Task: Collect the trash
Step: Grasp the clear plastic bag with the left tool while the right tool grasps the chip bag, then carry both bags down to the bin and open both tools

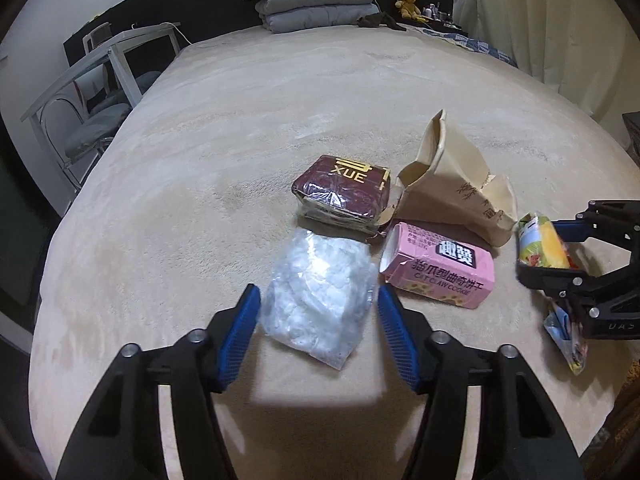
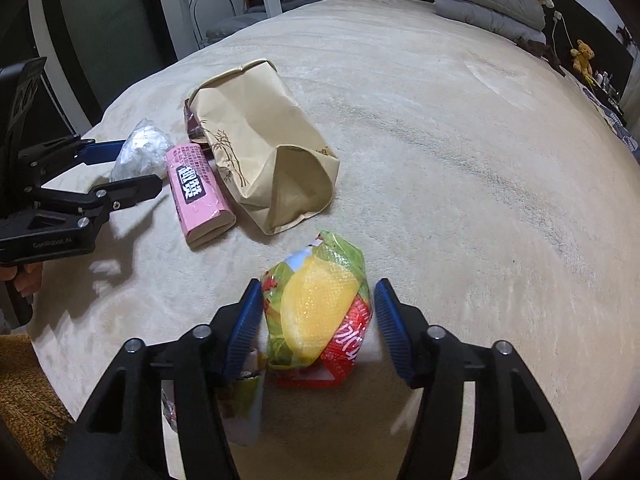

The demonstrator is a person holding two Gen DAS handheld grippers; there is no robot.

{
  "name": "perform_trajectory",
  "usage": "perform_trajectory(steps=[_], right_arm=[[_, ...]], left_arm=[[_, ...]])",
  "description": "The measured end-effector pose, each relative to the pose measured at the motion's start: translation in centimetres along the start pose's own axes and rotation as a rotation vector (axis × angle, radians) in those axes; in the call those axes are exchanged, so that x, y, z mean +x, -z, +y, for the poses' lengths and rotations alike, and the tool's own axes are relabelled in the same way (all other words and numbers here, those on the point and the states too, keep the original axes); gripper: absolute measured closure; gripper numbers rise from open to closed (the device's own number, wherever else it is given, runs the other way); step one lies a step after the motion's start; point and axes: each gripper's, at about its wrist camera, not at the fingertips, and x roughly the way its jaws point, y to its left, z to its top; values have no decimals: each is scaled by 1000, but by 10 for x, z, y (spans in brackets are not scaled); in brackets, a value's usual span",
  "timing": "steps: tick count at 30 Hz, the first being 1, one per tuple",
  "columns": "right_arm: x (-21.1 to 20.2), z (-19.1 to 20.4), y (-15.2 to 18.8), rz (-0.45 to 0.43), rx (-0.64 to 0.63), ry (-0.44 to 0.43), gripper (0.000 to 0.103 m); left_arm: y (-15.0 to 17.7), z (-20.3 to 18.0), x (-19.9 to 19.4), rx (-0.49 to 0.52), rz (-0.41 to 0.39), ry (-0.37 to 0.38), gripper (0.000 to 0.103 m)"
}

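Clearly mid-collection, with both tongs down at the bed and a piece of rubbish framed by each.

Left gripper: jaws apart, blue pads standing either side of the clear plastic bag, not yet pressing it. Straddled that way probably because a limp, crinkled bag collapses under a pinch, so a wide bite around its bulk looks safest. Just beyond the tips, the maroon packet; just beyond and to the right, the pink cookie box lying on its side, touching or nearly touching the bag's edge.

Right gripper: jaws likewise apart, flanking the yellow-green snack wrapper. Left pad touching or nearly touching the wrapper, right pad showing a sliver of gap; no clamp yet. Under the left jaw, a second scrap of wrapper, partly hidden, likely to be nipped by accident.

Ahead and to the left of the right tips, the brown paper bag slumped on its side, mouth gaping toward the tongs, seemingly the natural receptacle for everything else. Open mouth facing this way would make dropping things in easy.

Next judged step: close both pairs, lift, carry toward the paper bag.
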Motion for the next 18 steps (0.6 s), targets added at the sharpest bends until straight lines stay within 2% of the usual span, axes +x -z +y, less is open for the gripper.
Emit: perform_trajectory(steps=[4,11,18], right_arm=[[-4,0,1,-17,-2,7,54],[-25,-3,4,-71,11,19,54],[-56,-12,16,-124,79,-10,54]], left_arm=[[0,3,-5,-5,-19,10,54],[2,0,-26,-24,-68,20,54],[7,-9,-57,-56,-111,47,54]])
